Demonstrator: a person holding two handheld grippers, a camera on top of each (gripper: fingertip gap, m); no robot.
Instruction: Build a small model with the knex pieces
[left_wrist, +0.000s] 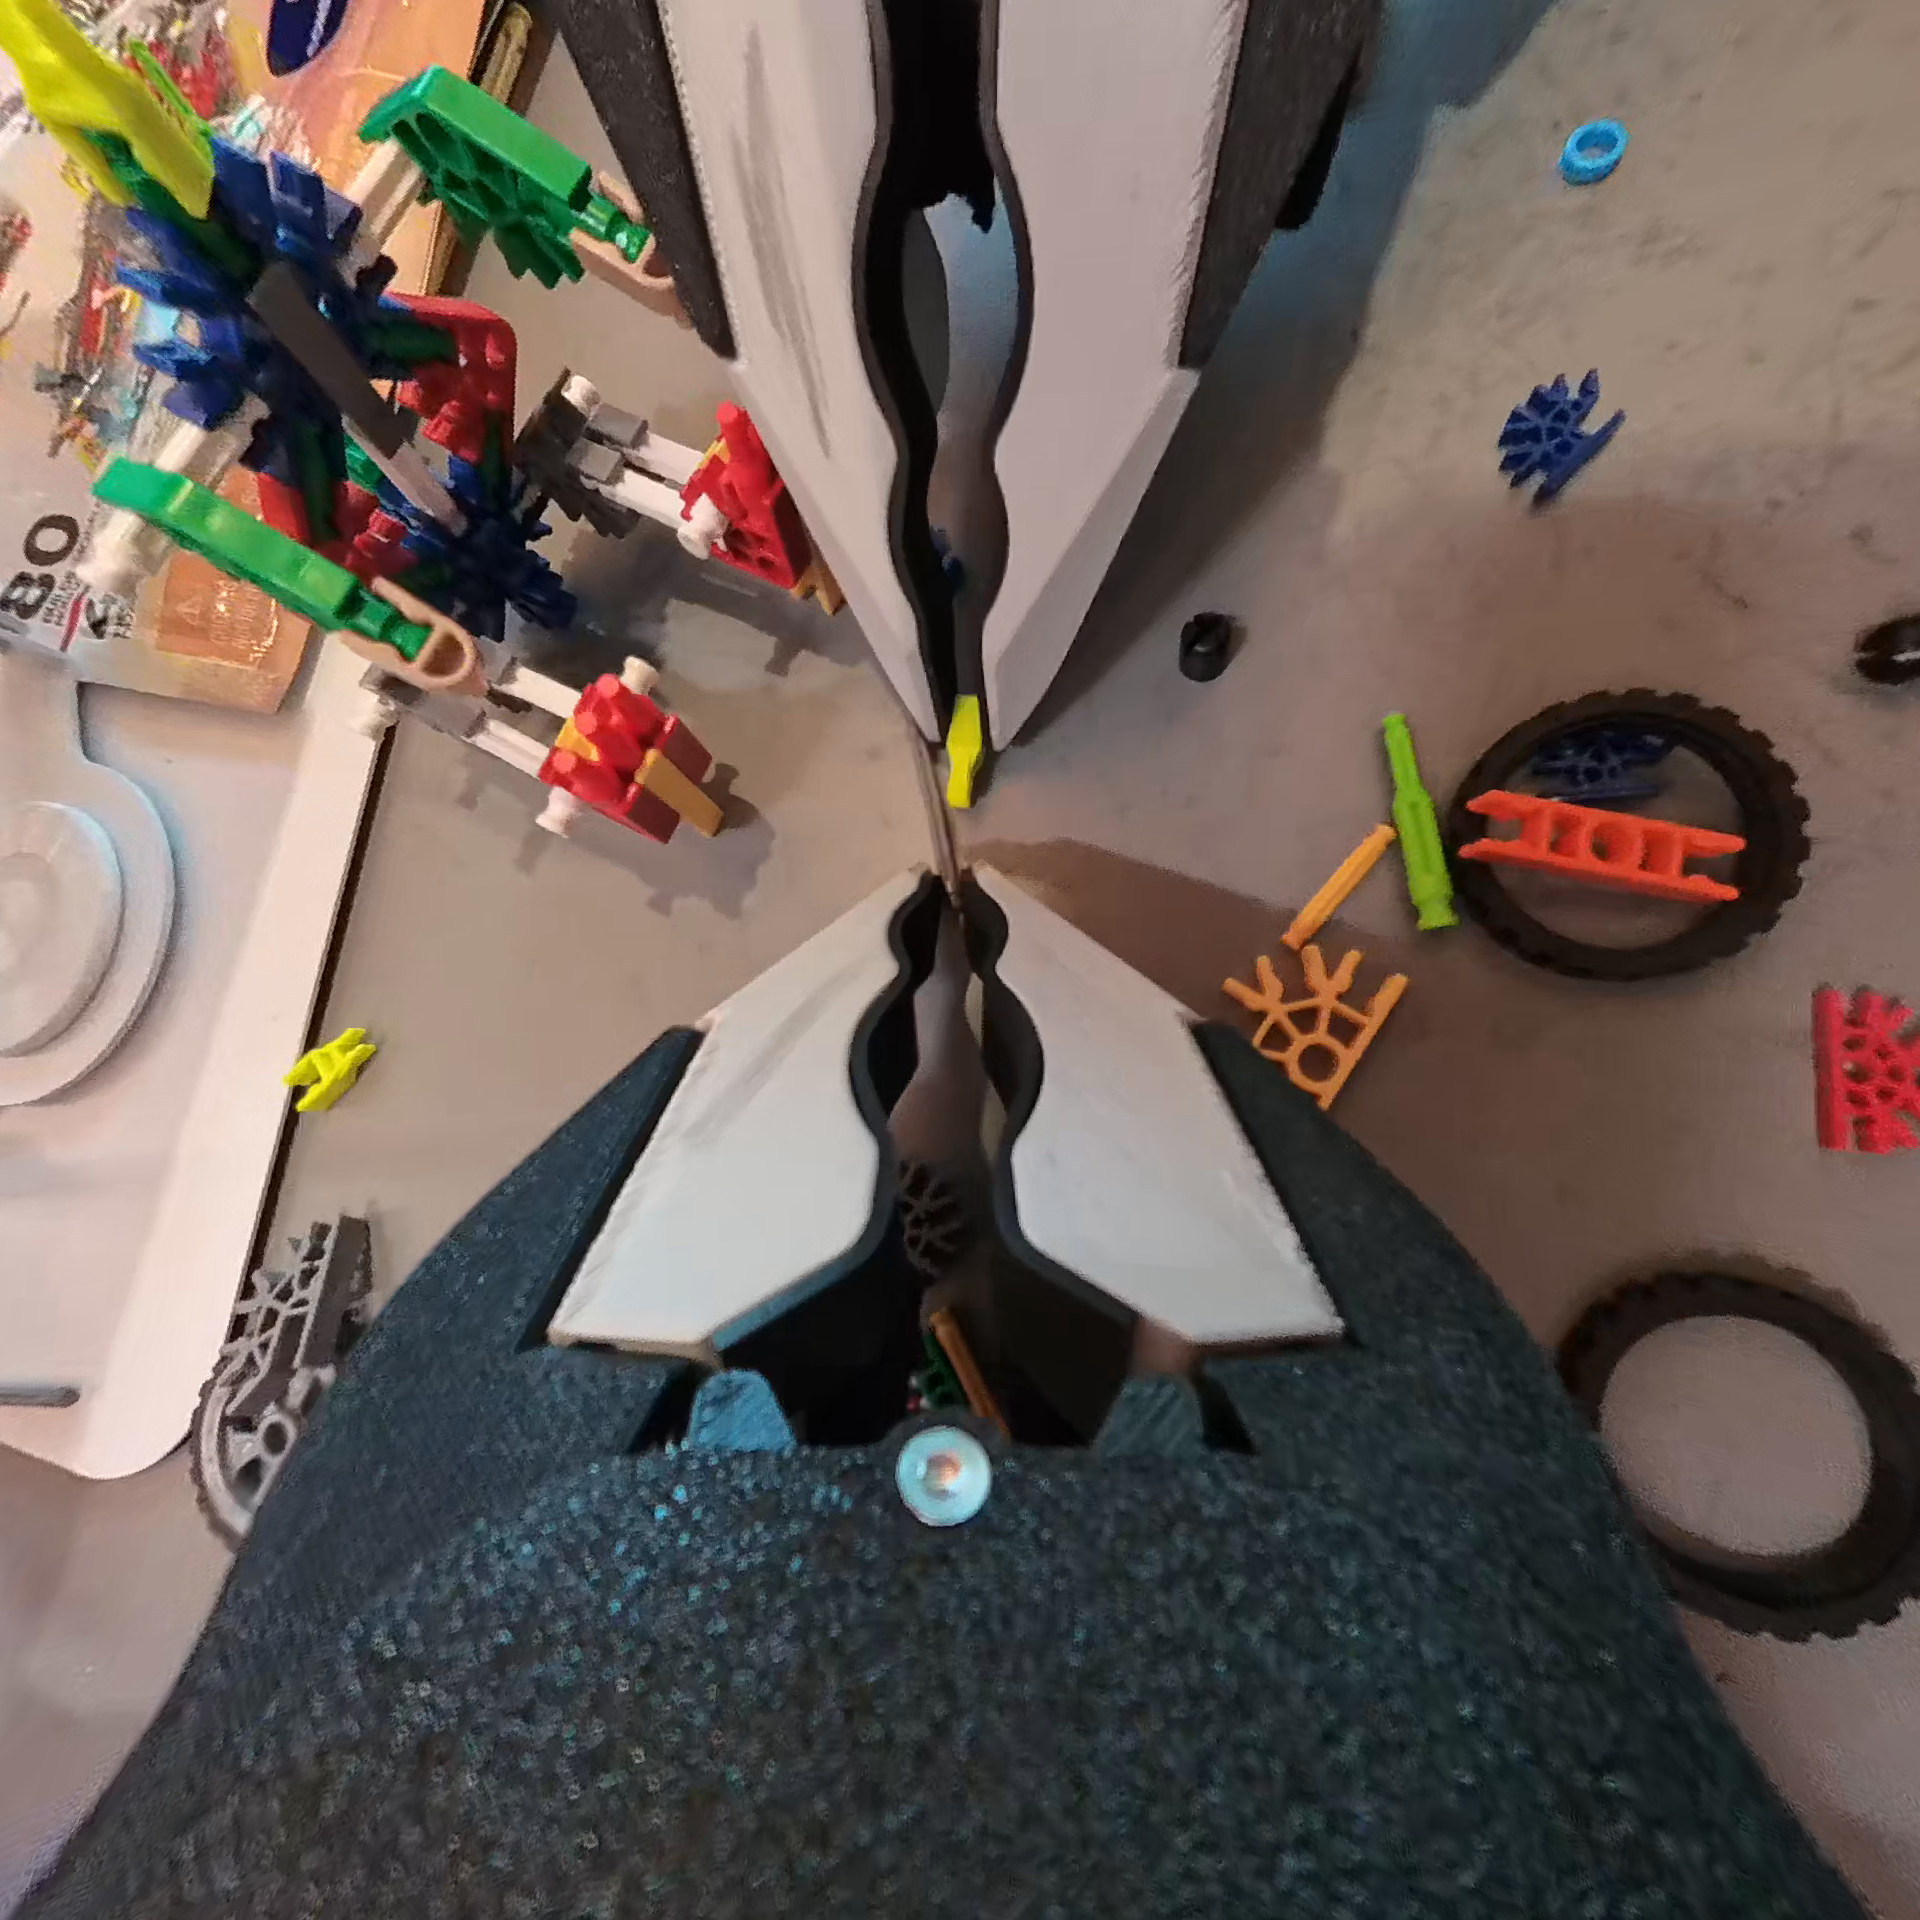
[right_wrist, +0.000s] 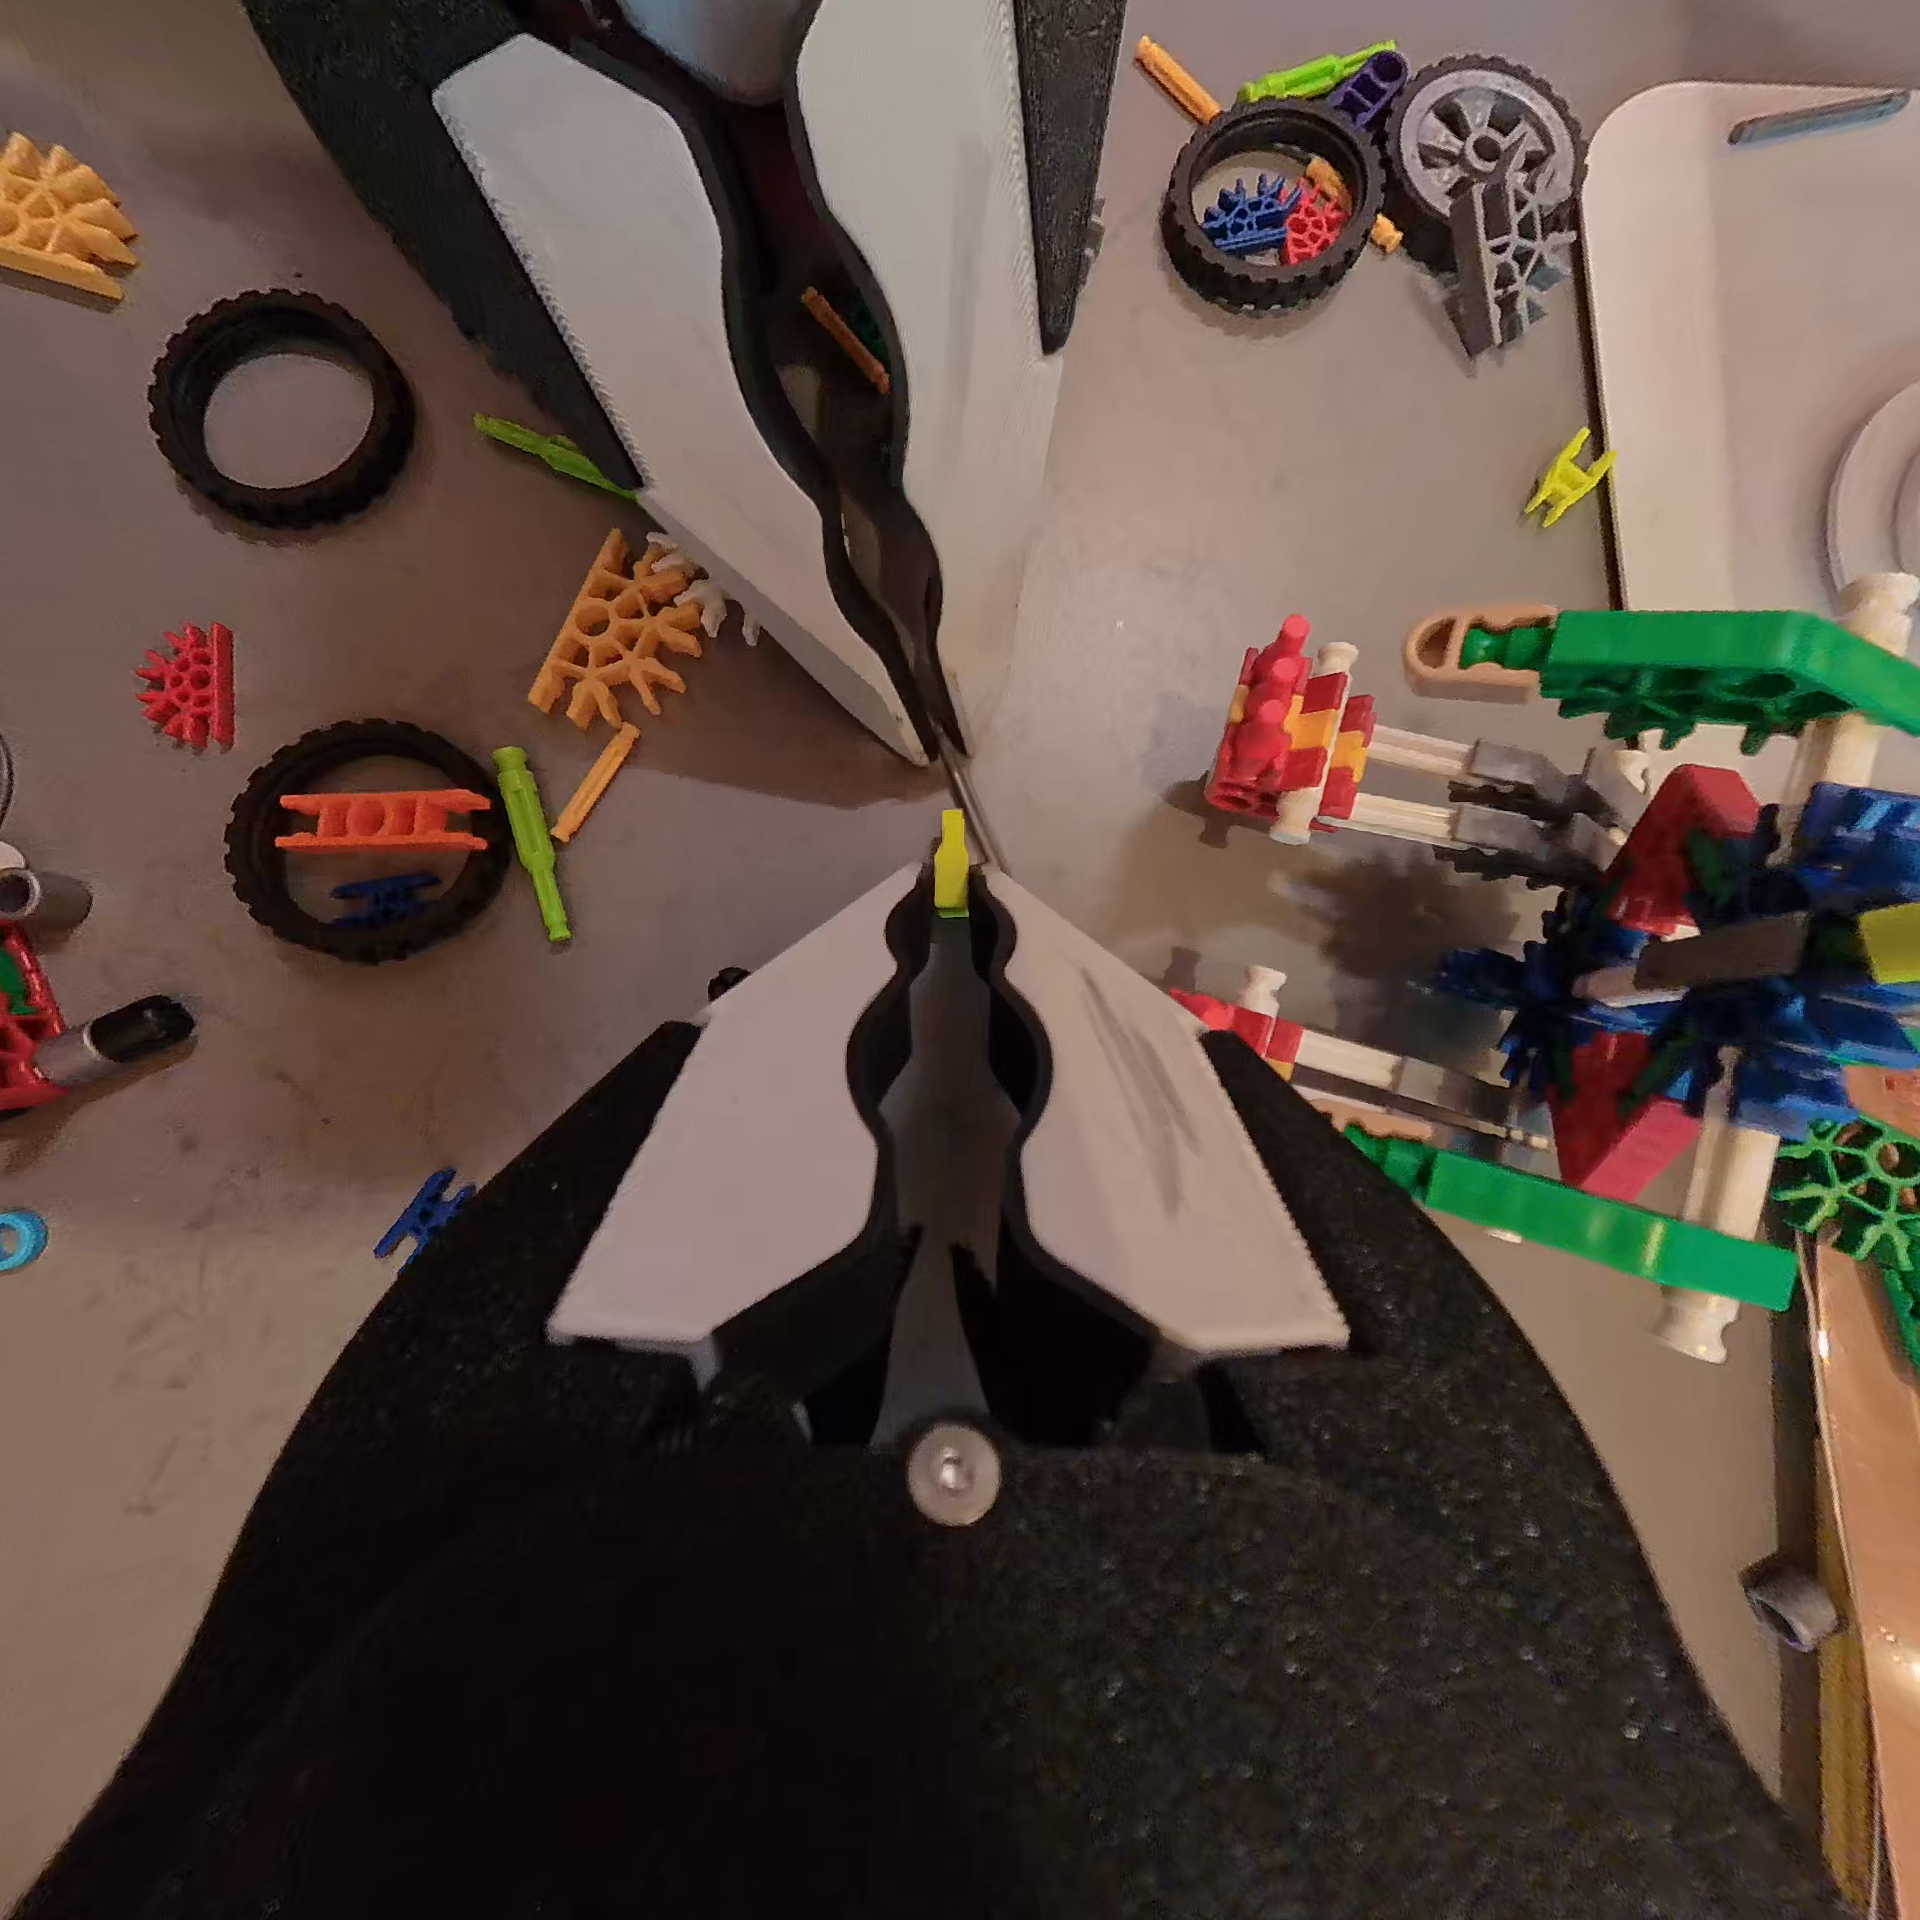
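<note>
My left gripper (left_wrist: 948, 888) is shut on a thin grey rod (left_wrist: 935, 821) that sticks out past its tips. My right gripper (left_wrist: 961, 732) comes in from the top, tip to tip with it, shut on a small yellow piece (left_wrist: 963, 764). In the right wrist view my right gripper (right_wrist: 951, 873) pinches the yellow piece (right_wrist: 951, 868) at its tips. The left gripper (right_wrist: 940, 748) faces it from above with the grey rod (right_wrist: 971, 810) passing just beside the yellow piece. Both are held above the grey table.
A built model of green, blue, red and white pieces (left_wrist: 312, 416) (right_wrist: 1714, 987) stands beside the grippers, next to a white board (left_wrist: 208, 1143). Black tyres (left_wrist: 1621, 961) (left_wrist: 1704, 1600), an orange connector (left_wrist: 1314, 1023), a green rod (left_wrist: 1418, 821) and a yellow clip (left_wrist: 330, 1068) lie scattered. The grippers are tip to tip, or close to it.
</note>
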